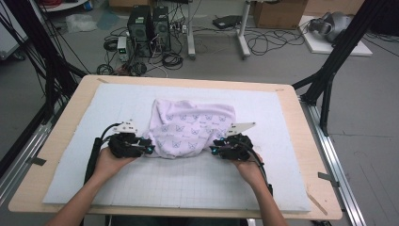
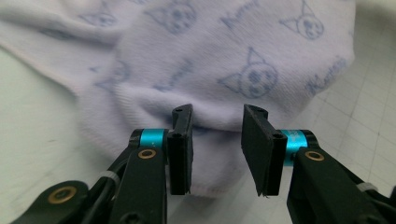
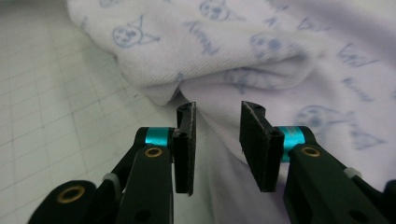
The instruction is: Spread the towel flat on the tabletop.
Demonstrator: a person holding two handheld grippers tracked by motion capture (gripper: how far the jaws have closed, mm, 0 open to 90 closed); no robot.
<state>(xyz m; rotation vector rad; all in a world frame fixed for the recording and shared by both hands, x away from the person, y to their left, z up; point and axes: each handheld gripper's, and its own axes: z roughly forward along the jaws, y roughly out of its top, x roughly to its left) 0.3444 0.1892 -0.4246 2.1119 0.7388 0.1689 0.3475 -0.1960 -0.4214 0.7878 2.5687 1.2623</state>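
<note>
From where I stand, the left gripper sits at about eight o'clock on the bench, held in the person's left hand; its jaws stand spread, with a clear gap between the black pads; nothing is pinched, though the folded near edge of the cloth lies just beyond and between the tips in the left gripper view; the jaws point toward three o'clock, into the cloth's left lower corner.

The white cloth, printed with small blue cat faces and lettering, lies bunched and rumpled at the middle of the bench, on a pale gridded mat that covers most of the wooden top; its near hem curves toward six o'clock between the two grippers; its far side rises in soft folds toward twelve o'clock.

The right gripper rests at about four o'clock of the cloth, in the person's right hand; its jaws are likewise parted, pads well off the fabric; in the right gripper view a fold of the cloth lies just ahead of the tips, untouched by them as far as I can tell; a grey three-cornered plate stands on top of it.
</note>
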